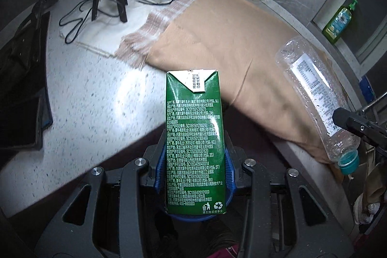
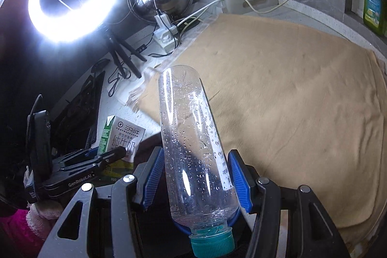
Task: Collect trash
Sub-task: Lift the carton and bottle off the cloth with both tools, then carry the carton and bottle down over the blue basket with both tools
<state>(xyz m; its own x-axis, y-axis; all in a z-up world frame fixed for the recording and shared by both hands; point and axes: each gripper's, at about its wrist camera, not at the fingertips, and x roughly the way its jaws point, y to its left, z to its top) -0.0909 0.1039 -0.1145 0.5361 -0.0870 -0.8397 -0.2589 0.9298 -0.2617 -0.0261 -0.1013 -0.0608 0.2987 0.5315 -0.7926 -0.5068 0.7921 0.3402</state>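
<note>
the green milk carton (image 1: 194,144) stands pinched in the left gripper (image 1: 194,175), clear of the counter (image 1: 79,98). the right gripper (image 2: 193,183) clamps the empty plastic bottle (image 2: 193,144) cap-down, seemingly both lifted for carrying to a bin.

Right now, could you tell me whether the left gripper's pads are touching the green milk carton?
Touching. The left wrist view shows the green milk carton clamped in the left gripper, both blue pads pressed against its sides.
</note>
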